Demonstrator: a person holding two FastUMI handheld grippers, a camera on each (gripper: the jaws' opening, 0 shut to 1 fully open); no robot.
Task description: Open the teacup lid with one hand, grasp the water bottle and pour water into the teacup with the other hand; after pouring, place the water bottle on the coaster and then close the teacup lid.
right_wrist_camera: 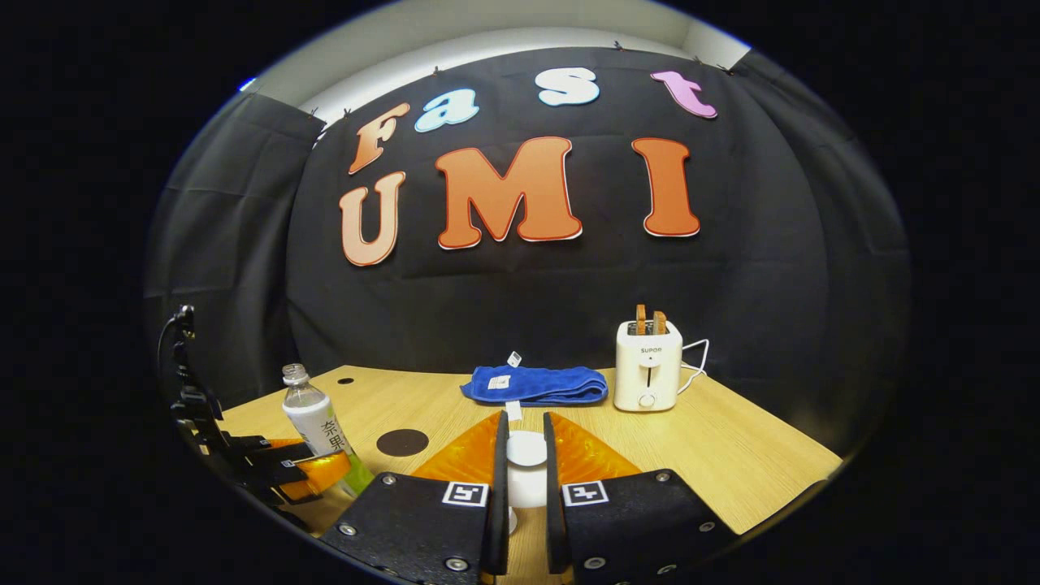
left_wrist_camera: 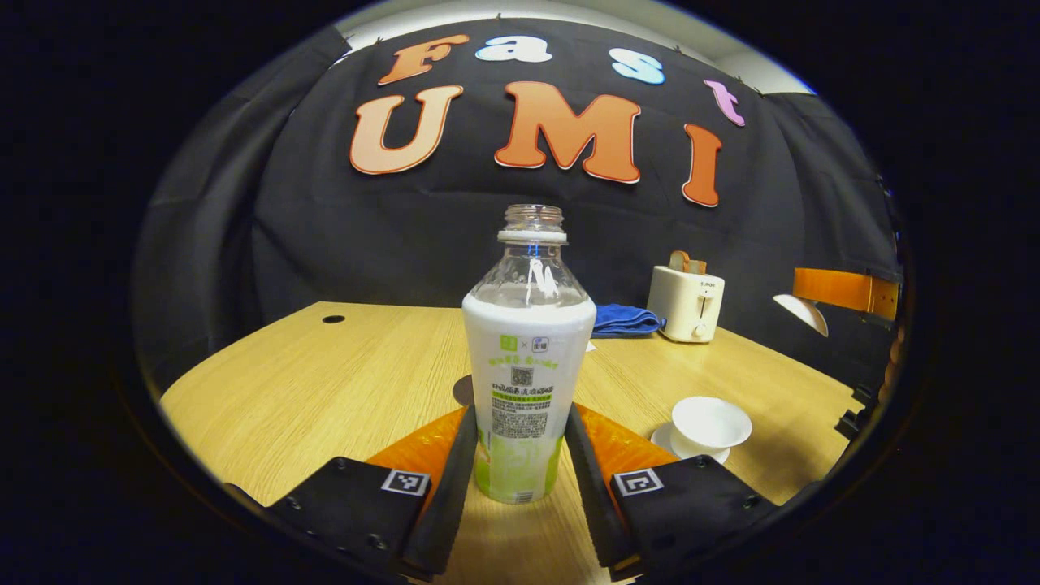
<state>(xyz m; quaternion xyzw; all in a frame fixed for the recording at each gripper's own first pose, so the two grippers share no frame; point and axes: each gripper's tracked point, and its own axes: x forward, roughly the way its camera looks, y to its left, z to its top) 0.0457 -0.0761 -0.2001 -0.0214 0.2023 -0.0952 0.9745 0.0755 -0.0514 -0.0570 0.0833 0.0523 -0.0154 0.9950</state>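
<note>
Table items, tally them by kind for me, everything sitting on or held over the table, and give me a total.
Water bottle: 1
Teacup: 1
Saucer: 1
Teacup lid: 1
Coaster: 1
Blue towel: 1
Toaster: 1
Total: 7
</note>
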